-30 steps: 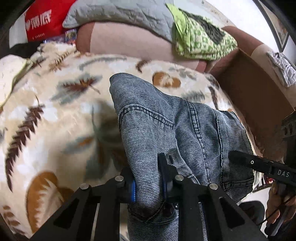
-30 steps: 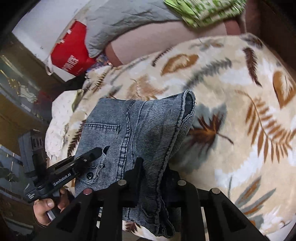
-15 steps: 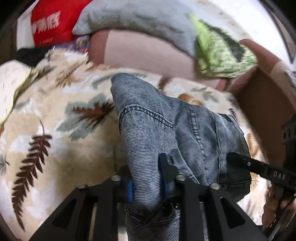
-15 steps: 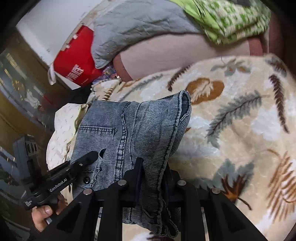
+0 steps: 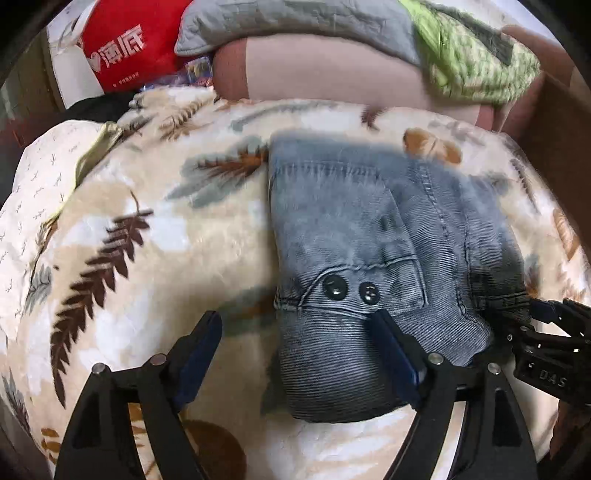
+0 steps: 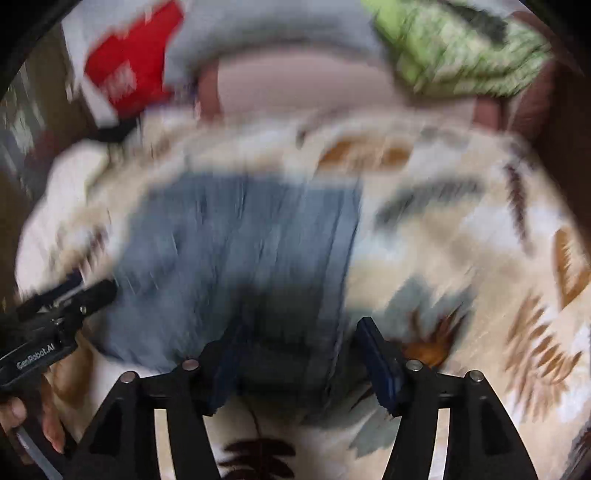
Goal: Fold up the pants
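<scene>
folded jeans flat on leaf-print blanket, long axis running away from both tongs, waistband nearest. left gripper and right gripper opening, pads clear of denim.

We note a leaf-print blanket, a grey quilt, a green patterned cloth and a red bag behind.

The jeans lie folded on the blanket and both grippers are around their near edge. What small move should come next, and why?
Probably lift both grippers straight up and away. The left gripper and right gripper are opening, their pads off the cloth, and the jeans rest folded on the blanket, so a sideways pull could drag the fold loose.
</scene>
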Tool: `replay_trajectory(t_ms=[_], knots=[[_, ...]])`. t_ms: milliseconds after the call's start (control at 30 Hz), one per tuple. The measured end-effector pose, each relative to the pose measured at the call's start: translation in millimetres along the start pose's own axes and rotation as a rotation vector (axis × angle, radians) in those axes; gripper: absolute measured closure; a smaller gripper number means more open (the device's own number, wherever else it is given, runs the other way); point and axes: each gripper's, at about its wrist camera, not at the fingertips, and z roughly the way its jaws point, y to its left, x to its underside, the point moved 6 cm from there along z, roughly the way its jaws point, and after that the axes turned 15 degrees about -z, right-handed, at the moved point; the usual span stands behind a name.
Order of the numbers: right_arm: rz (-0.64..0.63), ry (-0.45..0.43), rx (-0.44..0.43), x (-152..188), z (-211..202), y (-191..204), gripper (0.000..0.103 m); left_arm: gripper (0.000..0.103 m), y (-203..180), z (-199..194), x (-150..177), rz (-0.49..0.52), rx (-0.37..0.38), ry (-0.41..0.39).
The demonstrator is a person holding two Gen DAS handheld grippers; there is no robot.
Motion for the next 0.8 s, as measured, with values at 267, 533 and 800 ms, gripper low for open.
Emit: replay_trajectory(t_ms=[267,533,800], knots=[[0.054,-0.215,0.06,15.7,-95.7,-6.4,0.028,0.02,1.0,-77.0,-2.0,-0.047,0.065,-0.119],[-0.036,-0.233,0.146,52.9,-108.6,18.4,0.009,0.02,-4.9,-117.5,20.8,-0.052,0.102,-0.166],[-0.081,-0.271,0.19,54.9,-119.6,26.9,0.0,0.008,-2.9,-128.2,21.9,-0.053,0.053,-0.196]])
